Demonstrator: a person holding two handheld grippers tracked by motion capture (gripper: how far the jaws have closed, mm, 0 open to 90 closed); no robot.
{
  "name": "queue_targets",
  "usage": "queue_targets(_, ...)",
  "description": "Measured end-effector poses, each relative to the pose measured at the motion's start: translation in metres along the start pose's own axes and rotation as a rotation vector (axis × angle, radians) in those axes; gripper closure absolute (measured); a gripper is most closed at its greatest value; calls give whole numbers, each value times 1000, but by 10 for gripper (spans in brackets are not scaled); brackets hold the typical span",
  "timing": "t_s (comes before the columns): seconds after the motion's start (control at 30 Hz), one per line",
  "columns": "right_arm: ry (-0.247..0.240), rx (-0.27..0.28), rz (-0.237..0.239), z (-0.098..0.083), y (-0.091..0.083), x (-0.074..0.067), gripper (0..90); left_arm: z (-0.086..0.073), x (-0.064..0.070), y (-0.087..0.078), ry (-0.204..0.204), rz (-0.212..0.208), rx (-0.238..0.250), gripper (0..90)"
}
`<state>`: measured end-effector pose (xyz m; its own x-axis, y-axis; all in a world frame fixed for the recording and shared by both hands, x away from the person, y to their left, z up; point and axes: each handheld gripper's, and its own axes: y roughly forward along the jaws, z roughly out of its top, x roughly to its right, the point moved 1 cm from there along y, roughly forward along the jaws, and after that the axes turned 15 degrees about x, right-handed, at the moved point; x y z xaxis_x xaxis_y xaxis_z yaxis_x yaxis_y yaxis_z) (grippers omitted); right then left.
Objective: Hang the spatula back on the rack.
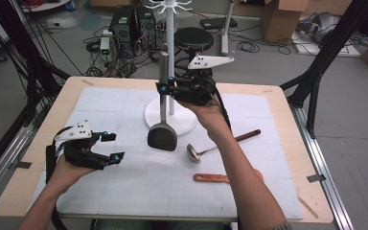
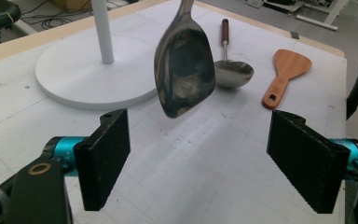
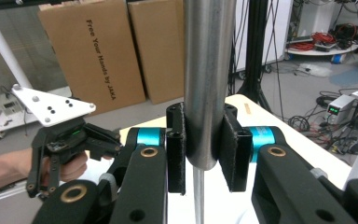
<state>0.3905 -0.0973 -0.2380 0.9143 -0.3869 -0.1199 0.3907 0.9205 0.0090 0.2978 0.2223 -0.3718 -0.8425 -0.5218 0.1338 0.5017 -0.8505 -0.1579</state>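
A metal turner hangs upright by its steel handle, its dark blade just above the white mat beside the stand's round base. My right gripper is shut on that handle, pads pressed on both sides. My left gripper stands open at the left of the mat, aimed at the blade, nothing between its jaws. In the right gripper view the left gripper sits farther off in a hand.
A white hook stand's pole rises behind the turner. A steel ladle and a wooden spatula lie on the mat near the right forearm. Cartons, cables and black frame legs surround the table.
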Motion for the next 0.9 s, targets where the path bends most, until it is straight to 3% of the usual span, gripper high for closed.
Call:
queue_targets(0.57, -20, 0, -20, 20, 8, 12, 751, -1, -2, -1, 2, 7, -4, 207)
queue_targets(0.9, -27, -8, -45, 35, 25, 25, 750, -2, -2, 0, 3, 5, -5, 205)
